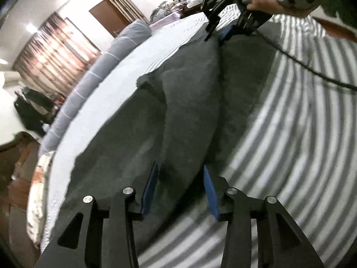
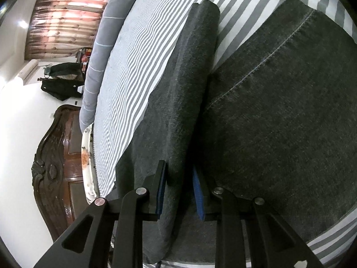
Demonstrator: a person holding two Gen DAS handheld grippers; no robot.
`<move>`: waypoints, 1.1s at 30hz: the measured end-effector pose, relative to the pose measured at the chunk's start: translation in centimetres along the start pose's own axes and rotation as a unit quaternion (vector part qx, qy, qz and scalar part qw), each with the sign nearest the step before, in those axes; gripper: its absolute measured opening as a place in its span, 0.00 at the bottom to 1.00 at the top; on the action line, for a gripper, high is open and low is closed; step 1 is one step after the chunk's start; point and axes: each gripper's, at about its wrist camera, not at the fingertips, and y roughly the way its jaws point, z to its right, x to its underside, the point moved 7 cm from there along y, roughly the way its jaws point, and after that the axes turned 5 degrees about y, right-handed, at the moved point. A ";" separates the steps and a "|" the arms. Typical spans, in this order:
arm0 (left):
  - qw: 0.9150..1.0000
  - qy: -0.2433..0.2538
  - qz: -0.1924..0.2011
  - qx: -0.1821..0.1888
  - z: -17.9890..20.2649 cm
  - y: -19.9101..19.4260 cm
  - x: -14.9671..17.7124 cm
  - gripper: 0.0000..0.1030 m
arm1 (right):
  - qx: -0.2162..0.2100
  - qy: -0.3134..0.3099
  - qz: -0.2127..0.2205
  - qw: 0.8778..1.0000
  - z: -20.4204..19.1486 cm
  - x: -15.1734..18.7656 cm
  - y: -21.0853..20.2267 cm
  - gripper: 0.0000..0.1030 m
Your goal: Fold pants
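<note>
Dark grey pants [image 1: 189, 102] lie on a grey-and-white striped bed sheet [image 1: 301, 134]. A raised ridge of fabric runs from one gripper to the other. My left gripper [image 1: 179, 169] straddles the near end of the ridge, its blue pads [image 1: 150, 187] on either side of the fabric. My right gripper [image 1: 219, 32] shows at the far end of the ridge, gripping it. In the right wrist view my right gripper [image 2: 179, 174] is closed on a fold of the pants [image 2: 187, 78], with a stitched pants panel [image 2: 279, 100] to the right.
A rolled grey blanket [image 1: 107, 67] lies along the bed's far edge. A dark carved wooden headboard [image 2: 55, 160] stands at the left. A black cable [image 1: 301, 64] trails across the sheet. Curtains [image 2: 67, 22] and hanging dark clothes [image 2: 62, 82] are beyond the bed.
</note>
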 end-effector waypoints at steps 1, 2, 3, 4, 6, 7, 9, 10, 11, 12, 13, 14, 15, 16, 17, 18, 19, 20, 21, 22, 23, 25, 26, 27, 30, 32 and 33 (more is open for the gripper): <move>1.000 0.002 -0.001 -0.003 -0.1 0.3 0.1 0.41 | -0.001 -0.002 0.000 1.000 -0.1 0.0 0.0 0.23; 1.000 0.006 -0.005 -0.005 -0.1 0.6 0.0 0.41 | -0.001 -0.003 0.000 1.000 -0.2 0.0 0.1 0.23; 1.000 0.008 -0.008 0.001 0.0 0.9 0.0 0.41 | -0.002 -0.002 0.001 1.000 -0.2 0.0 0.2 0.23; 1.000 0.005 -0.005 0.008 0.0 1.1 -0.1 0.37 | -0.004 -0.001 0.002 1.000 -0.3 0.0 0.2 0.23; 1.000 0.002 -0.004 0.011 -0.2 1.1 -0.3 0.23 | -0.009 0.003 0.004 1.000 -0.3 -0.2 0.2 0.23; 1.000 -0.002 -0.007 0.016 -0.4 1.2 -0.3 0.15 | -0.009 0.005 0.008 1.000 -0.3 -0.6 0.2 0.23; 1.000 -0.013 -0.009 0.021 -0.8 1.3 -0.4 0.08 | -0.010 0.008 0.016 1.000 -0.3 -1.2 0.1 0.23; 0.999 -0.023 -0.009 0.029 -1.2 1.3 -0.5 0.06 | -0.014 0.011 0.020 1.000 -0.4 -1.6 0.1 0.23; 0.999 -0.029 -0.009 0.035 -1.5 1.3 -0.5 0.06 | -0.023 0.012 0.020 0.999 -0.6 -2.0 0.1 0.18; 0.999 -0.035 -0.010 0.040 -1.7 1.3 -0.6 0.05 | -0.025 0.011 0.021 0.999 -0.8 -2.3 0.1 0.12; 0.998 -0.040 -0.009 0.045 -2.0 1.2 -0.8 0.05 | -0.020 0.007 0.023 1.000 -1.0 -2.6 0.1 0.11; 0.998 -0.044 -0.008 0.049 -2.1 1.1 -0.9 0.05 | -0.015 -0.001 0.024 1.000 -1.4 -2.7 0.1 0.11; 0.997 -0.048 -0.007 0.054 -2.3 1.0 -1.0 0.05 | -0.012 -0.010 0.024 1.000 -1.9 -2.8 0.0 0.10; 0.997 -0.057 -0.006 0.060 -2.5 0.8 -1.1 0.05 | -0.003 -0.022 0.024 0.999 -2.6 -2.9 -0.1 0.10; 0.995 -0.068 -0.003 0.069 -2.9 0.6 -1.2 0.05 | 0.004 -0.029 0.026 0.999 -3.1 -3.0 -0.1 0.10; 0.994 -0.076 -0.003 0.076 -3.1 0.6 -1.2 0.05 | 0.014 -0.040 0.028 0.999 -3.9 -3.2 -0.2 0.10; 0.993 -0.085 -0.004 0.081 -3.4 0.5 -1.2 0.05 | 0.022 -0.052 0.027 0.998 -4.9 -3.4 -0.1 0.10; 0.992 -0.093 -0.003 0.086 -3.5 0.5 -1.1 0.05 | 0.027 -0.061 0.025 0.997 -5.7 -3.7 0.0 0.10; 0.991 -0.101 -0.004 0.091 -3.7 0.5 -1.1 0.05 | 0.031 -0.070 0.022 0.997 -6.7 -3.9 0.3 0.12; 0.989 -0.111 -0.006 0.097 -3.8 0.5 -1.0 0.05 | 0.037 -0.081 0.017 0.996 -7.8 -4.1 0.7 0.12; 0.988 -0.119 -0.009 0.103 -3.9 0.6 -1.0 0.05 | 0.042 -0.091 0.011 0.995 -8.9 -4.3 1.3 0.13; 0.984 -0.136 -0.014 0.112 -3.8 0.8 -0.6 0.05 | 0.054 -0.121 -0.001 0.991 -11.4 -4.7 2.9 0.16; 0.983 -0.144 -0.016 0.117 -3.8 0.9 -0.5 0.05 | 0.055 -0.132 -0.006 0.990 -12.2 -4.8 3.6 0.20; 0.981 -0.150 -0.019 0.123 -3.8 1.0 -0.3 0.05 | 0.058 -0.141 -0.010 0.988 -13.1 -4.9 4.4 0.21; 0.974 -0.176 -0.029 0.136 -3.9 1.2 0.4 0.05 | 0.051 -0.152 -0.036 0.986 -15.2 -5.2 7.2 0.22; 0.971 -0.189 -0.031 0.144 -4.1 1.3 0.9 0.05 | 0.059 -0.157 -0.038 0.985 -15.8 -5.5 8.3 0.22; 0.970 -0.193 -0.031 0.147 -4.2 1.3 1.0 0.05 | 0.057 -0.158 -0.037 0.985 -16.0 -5.7 8.4 0.22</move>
